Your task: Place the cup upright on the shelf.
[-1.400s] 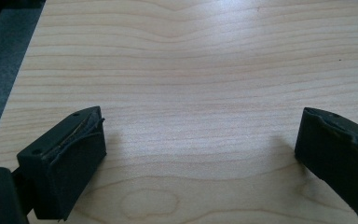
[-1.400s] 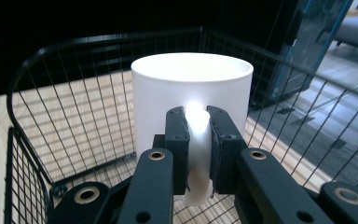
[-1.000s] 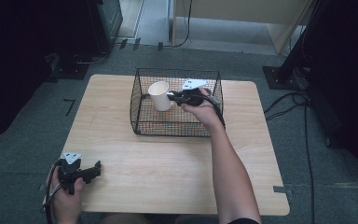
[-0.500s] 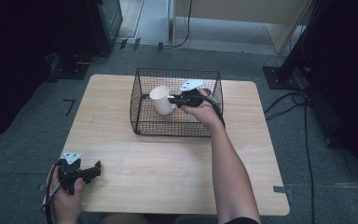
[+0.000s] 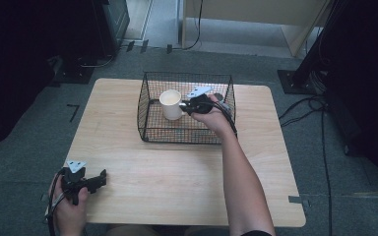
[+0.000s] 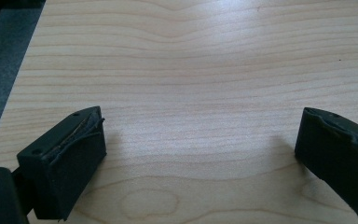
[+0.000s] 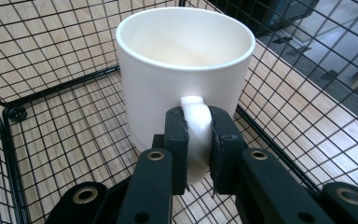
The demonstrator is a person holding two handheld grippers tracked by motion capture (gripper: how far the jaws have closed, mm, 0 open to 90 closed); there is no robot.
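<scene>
Nearest, the left gripper (image 5: 94, 181) sits at the near-left corner of the wooden table (image 5: 177, 177), jaws spread wide over bare wood. Farther back, inside the black wire basket (image 5: 147, 129), the right gripper (image 7: 199, 140) clamps the handle of a white mug (image 7: 182, 70), upright and seemingly lifted just above the basket floor.

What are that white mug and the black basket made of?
The mug looks ceramic: thick walls, a smooth cream glaze with a soft sheen. The basket looks like metal wire coated black: thin straight rods crossing in a grid, with a heavier frame.
</scene>
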